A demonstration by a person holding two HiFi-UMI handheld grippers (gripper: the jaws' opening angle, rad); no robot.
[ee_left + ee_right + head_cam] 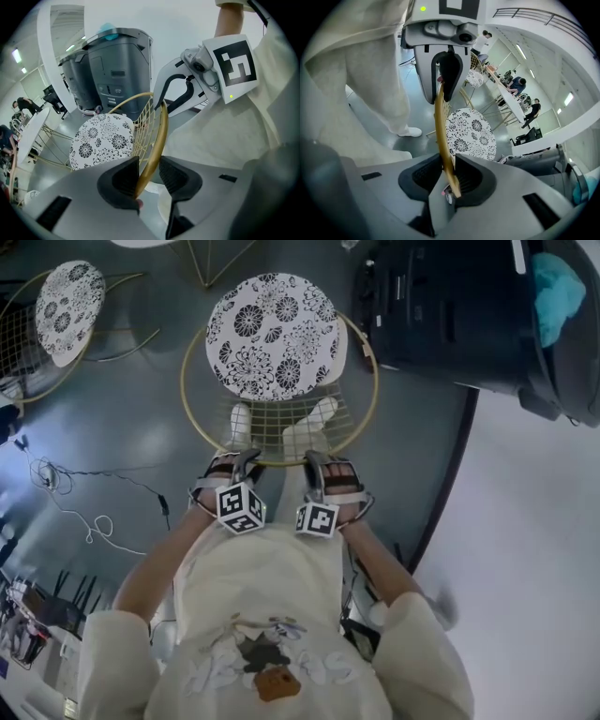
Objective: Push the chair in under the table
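Observation:
The chair has a gold wire frame and a round black-and-white floral cushion [275,334]. It stands on the grey floor right in front of me. Its gold back rim [281,461] curves toward me. My left gripper [246,465] and right gripper [315,471] sit side by side on that rim, each shut on it. In the left gripper view the rim [151,157] runs between the dark pads of the left gripper [146,176], with the right gripper [180,91] farther along. In the right gripper view the rim [442,131] passes through the right gripper [449,180] up to the left gripper [445,79].
A dark copier [441,310] stands just right of the chair, next to a bin [562,306] holding something teal. A second floral chair [70,301] is at the far left. Cables [66,493] lie on the floor. White surface with a dark curved edge [450,484] at right.

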